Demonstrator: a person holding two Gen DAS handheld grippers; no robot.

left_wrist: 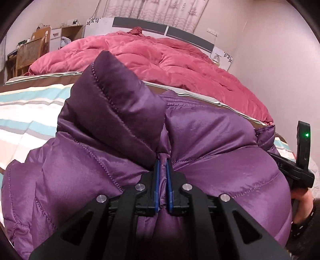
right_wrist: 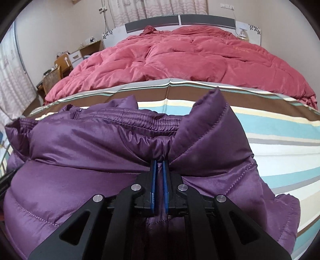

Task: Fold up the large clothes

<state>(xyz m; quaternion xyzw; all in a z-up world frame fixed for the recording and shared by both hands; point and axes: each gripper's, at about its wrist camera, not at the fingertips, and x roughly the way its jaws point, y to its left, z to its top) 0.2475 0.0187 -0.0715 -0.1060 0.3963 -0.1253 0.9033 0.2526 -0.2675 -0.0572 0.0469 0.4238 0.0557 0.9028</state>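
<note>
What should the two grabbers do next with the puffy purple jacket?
Probably carry the pinched edge forward and lay it down. The left gripper and right gripper are each shut on the shiny purple quilted jacket, which bunches over the striped bedsheet, not yet flat.

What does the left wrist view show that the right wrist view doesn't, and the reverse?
Only the left wrist view shows the right gripper's black body with a green light, seen from the side at its right edge, with the hand holding it.

Only the right wrist view shows the jacket's elastic hem and the window curtain at far left.

Both show a gripper shut on the purple puffer jacket, the striped sheet, the red duvet and the headboard.
</note>
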